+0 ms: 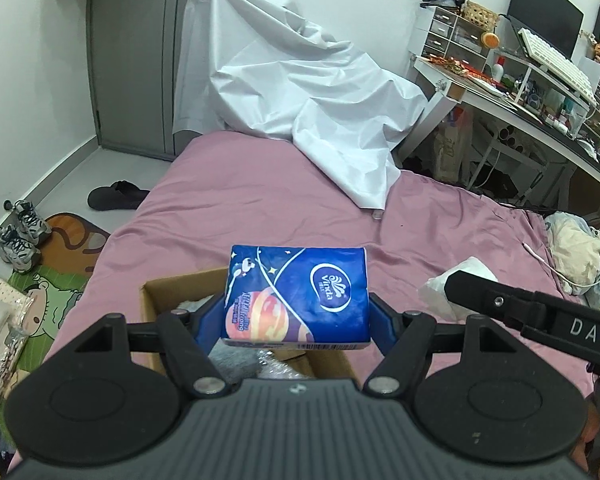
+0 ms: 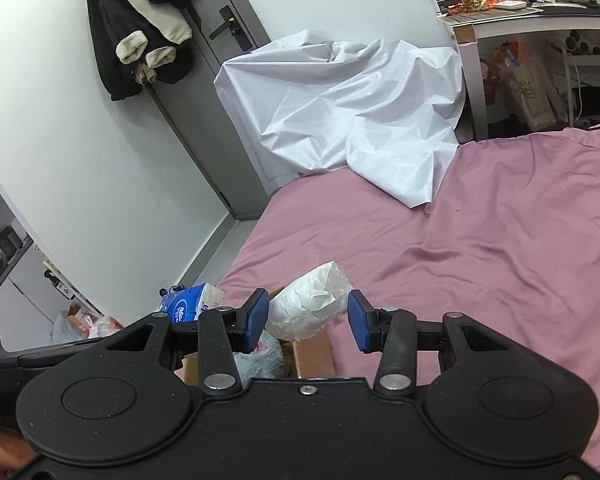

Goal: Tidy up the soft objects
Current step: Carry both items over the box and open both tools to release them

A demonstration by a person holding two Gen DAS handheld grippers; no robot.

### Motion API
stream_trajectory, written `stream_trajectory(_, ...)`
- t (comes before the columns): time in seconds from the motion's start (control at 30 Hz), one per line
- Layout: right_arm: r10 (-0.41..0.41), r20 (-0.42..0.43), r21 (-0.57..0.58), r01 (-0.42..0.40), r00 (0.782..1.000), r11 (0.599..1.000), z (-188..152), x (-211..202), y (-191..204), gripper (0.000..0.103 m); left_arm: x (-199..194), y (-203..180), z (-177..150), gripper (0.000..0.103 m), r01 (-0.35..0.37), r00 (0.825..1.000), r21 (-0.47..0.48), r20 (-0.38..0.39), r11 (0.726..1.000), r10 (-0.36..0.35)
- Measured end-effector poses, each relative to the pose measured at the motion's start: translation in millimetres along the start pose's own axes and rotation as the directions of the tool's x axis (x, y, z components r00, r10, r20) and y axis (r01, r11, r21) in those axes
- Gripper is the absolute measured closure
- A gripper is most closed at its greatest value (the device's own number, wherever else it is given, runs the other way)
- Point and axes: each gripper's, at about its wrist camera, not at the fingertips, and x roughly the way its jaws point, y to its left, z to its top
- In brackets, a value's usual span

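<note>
A blue Vinda tissue pack (image 1: 300, 292) is clamped between the blue pads of my left gripper (image 1: 296, 310), which is shut on it just above an open cardboard box (image 1: 156, 292) on the pink bed (image 1: 260, 208). Grey fluffy stuff and bubble wrap lie inside the box. My right gripper (image 2: 306, 308) is closed around a white crumpled tissue bundle in clear plastic (image 2: 306, 312), over the box's right corner (image 2: 314, 354). In the left wrist view that bundle (image 1: 440, 292) sits at the tip of the right gripper's black finger (image 1: 476, 292). The blue pack (image 2: 188, 306) shows at the left of the right wrist view.
A white sheet (image 1: 300, 92) drapes over something at the bed's far end. A cluttered desk (image 1: 540, 92) stands to the right, and crumpled bedding (image 1: 580, 252) and a white cable lie on the bed's right side. On the floor at left are sneakers (image 1: 20, 236), a slipper (image 1: 112, 196) and a mat.
</note>
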Motion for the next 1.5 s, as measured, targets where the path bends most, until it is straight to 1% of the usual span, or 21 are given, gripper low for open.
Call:
stream_trajectory(0.37,0.025,-0.026,-0.024,-0.025,0.999,0.999,-12.2,6.1,21.5,0.06,-1.7,23.9,-14.4,0.032,-0.008,1.0,-0.027,-0.012,1.0,0.008)
stream_trajectory(0.6,0.042,-0.065,-0.045,-0.045,0.997,0.998,-21.7,17.0,31.0,0.06,4.5,41.0,-24.9,0.032,-0.018,0.999,-0.059,-0.028,0.998,0.017)
stream_trajectory(0.83,0.049,-0.103,-0.061,-0.055,0.993,0.997,-29.4,29.6,37.8,0.06,19.5,58.0,-37.6,0.031,-0.036,0.996,-0.09,-0.081,0.995,0.029)
stream_trajectory(1.0,0.05,-0.123,-0.057,-0.058,0.991,0.997,-30.7,39.9,39.1,0.06,23.6,63.0,-42.0,0.029,-0.036,0.995,-0.083,-0.099,0.996,0.028)
stream_trajectory(1.23,0.042,-0.146,-0.07,-0.053,0.988,0.996,-28.4,55.2,43.8,0.06,19.9,72.5,-42.0,0.027,-0.043,0.997,-0.113,-0.075,0.993,0.035)
stream_trajectory(1.4,0.047,-0.153,-0.068,-0.058,0.987,0.996,-24.5,63.7,46.4,0.059,21.0,79.5,-38.8,0.027,-0.048,0.997,-0.137,-0.072,0.989,0.038)
stream_trajectory(1.47,0.055,-0.156,-0.068,-0.066,0.986,0.995,-23.7,66.4,47.9,0.057,21.5,81.9,-37.7,0.027,-0.053,0.997,-0.14,-0.068,0.989,0.044)
stream_trajectory(1.5,0.054,-0.157,-0.068,-0.066,0.986,0.996,-23.0,67.7,48.1,0.053,21.9,82.3,-37.4,0.026,-0.056,0.997,-0.142,-0.069,0.988,0.046)
